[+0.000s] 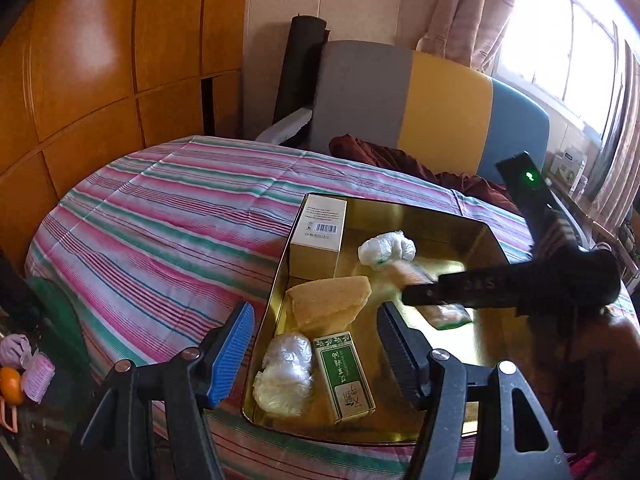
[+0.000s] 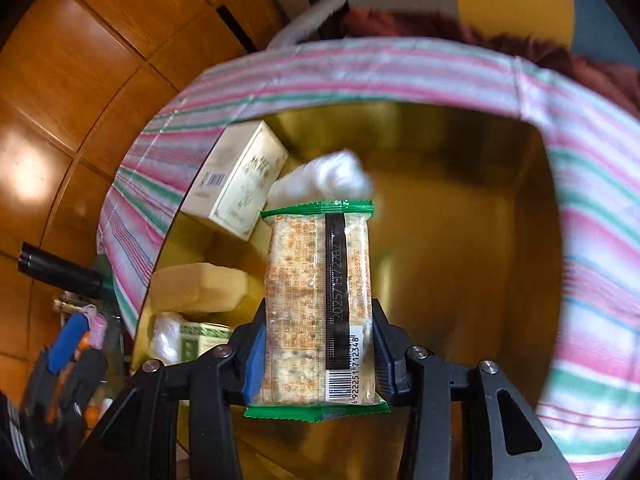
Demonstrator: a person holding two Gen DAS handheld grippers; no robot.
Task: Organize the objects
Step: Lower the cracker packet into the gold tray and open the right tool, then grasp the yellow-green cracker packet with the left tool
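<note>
A gold metal tray (image 1: 440, 220) sits on the striped tablecloth (image 1: 160, 220). It holds a cream box (image 1: 320, 232), a white plastic wad (image 1: 386, 249), a yellow sponge (image 1: 328, 304), a green tea box (image 1: 344, 376) and a clear plastic bundle (image 1: 286, 372). My left gripper (image 1: 316, 312) hangs open over the tray's near left part, nothing between its fingers. My right gripper (image 2: 319, 312) is shut on a green-edged cracker packet (image 2: 316, 280), held lengthwise above the tray floor (image 2: 460, 240). In the left wrist view that gripper (image 1: 440, 292) comes in blurred from the right.
A grey, yellow and blue chair back (image 1: 400, 100) with a maroon cloth (image 1: 400, 160) stands behind the table. Wooden cabinet panels (image 1: 100, 60) fill the left. An orange (image 1: 10, 386) and small items lie low at the left edge. A bright window (image 1: 560, 40) is at the right.
</note>
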